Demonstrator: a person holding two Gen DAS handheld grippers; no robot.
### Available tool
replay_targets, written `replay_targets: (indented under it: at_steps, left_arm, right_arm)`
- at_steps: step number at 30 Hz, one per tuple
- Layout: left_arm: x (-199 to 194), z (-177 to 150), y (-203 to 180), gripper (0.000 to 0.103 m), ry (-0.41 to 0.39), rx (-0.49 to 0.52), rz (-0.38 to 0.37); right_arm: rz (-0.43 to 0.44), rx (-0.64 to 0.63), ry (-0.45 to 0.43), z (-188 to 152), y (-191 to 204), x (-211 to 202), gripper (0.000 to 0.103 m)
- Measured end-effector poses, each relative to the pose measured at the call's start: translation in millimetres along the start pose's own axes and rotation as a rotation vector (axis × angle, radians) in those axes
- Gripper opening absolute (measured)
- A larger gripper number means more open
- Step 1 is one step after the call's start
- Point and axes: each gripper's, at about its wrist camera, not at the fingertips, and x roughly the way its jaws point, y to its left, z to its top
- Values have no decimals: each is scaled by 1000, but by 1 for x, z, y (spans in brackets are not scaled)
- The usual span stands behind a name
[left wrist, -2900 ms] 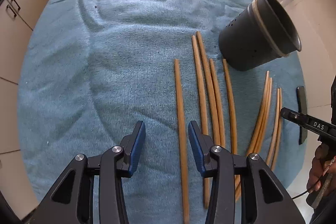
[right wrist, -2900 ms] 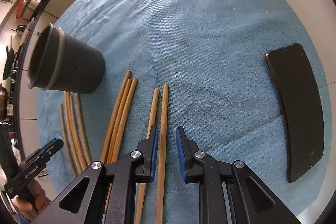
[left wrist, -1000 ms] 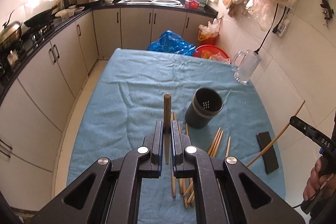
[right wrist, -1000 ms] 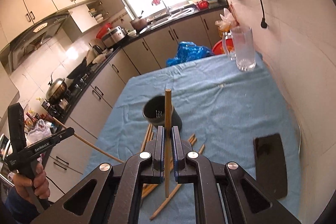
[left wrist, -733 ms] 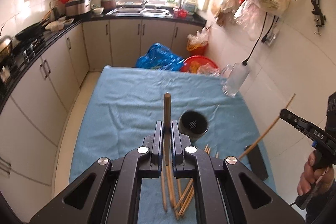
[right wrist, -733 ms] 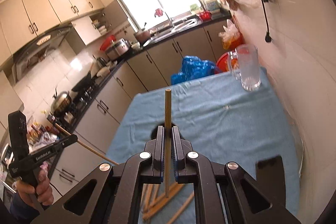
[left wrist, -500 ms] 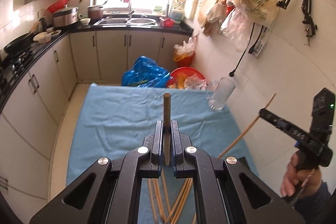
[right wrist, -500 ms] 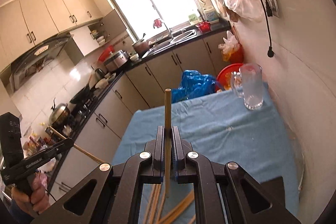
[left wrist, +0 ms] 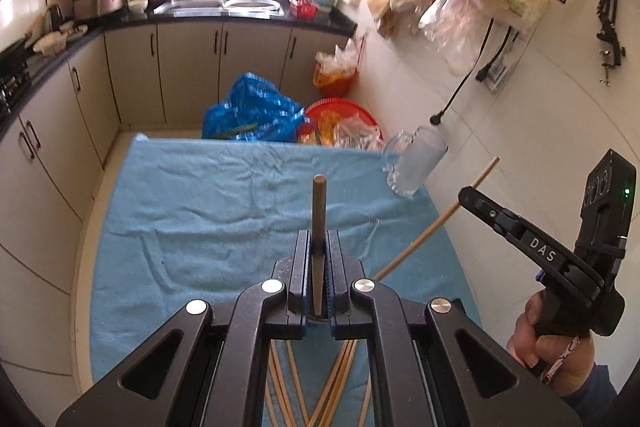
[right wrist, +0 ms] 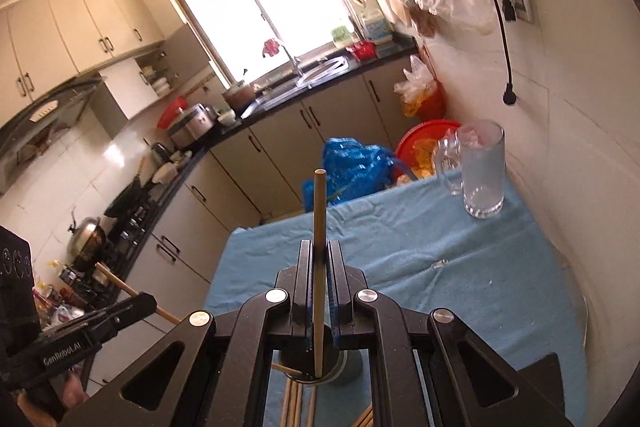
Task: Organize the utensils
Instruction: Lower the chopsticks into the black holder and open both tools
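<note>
On the left, the left gripper (left wrist: 319, 267) has its fingers (left wrist: 301, 267) clamped on 1 chopstick (left wrist: 319, 223), which stands upright between them, its blunt top well above the blue cloth (left wrist: 200, 227) covering the tabletop. 2.9 s ago these fingers were spread wide just over the row of chopsticks lying flat; since then they have closed on 1 and lifted it high, tipping the view from the cloth up to the kitchen. Below the left gripper, the loose chopsticks (left wrist: 320, 399) lie crossed on the cloth. Further right, the right gripper (right wrist: 319, 267) has made the same change: its fingers (right wrist: 338, 267) pinch a thinner chopstick (right wrist: 319, 227) vertically, and the stick's lower end hangs right over the mouth of the dark holder cup (right wrist: 352, 361), seen through the gap under the frame; whether the tip is already inside the rim I cannot tell. So 2 sticks are off the tabletop and in the air, the right one looks lined up for a drop into the cup, and most of the set is left to collect. At the far right stand a glass mug (right wrist: 480, 175) and a dark phone (right wrist: 548, 367).
</note>
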Motion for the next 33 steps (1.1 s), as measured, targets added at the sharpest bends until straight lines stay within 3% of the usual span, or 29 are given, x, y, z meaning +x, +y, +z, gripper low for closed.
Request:
replay_targets:
  at_steps: [10,15,17,19,28,33]
  left_arm:
    - [35,-10,11,6,68,16,-7]
    - [34,-10,11,7,60,28,-6]
    - [31,-10,11,13,51,30,-5]
    - [24,-11,11,22,33,30,-1]
    - [-35,-9,5,24,-64,12,19]
    - [-84,-12,-10,31,-141,25,45]
  right_arm:
    - [-41,21,136,-28,-8,54,7]
    - [-36,10,149,-32,-6,58,10]
    - [-39,0,145,-31,-4,54,10]
    - [-32,-5,139,-30,-1,47,12]
    - [1,-56,51,-2,13,-21,14]
    - [61,-83,-26,22,29,-75,19]
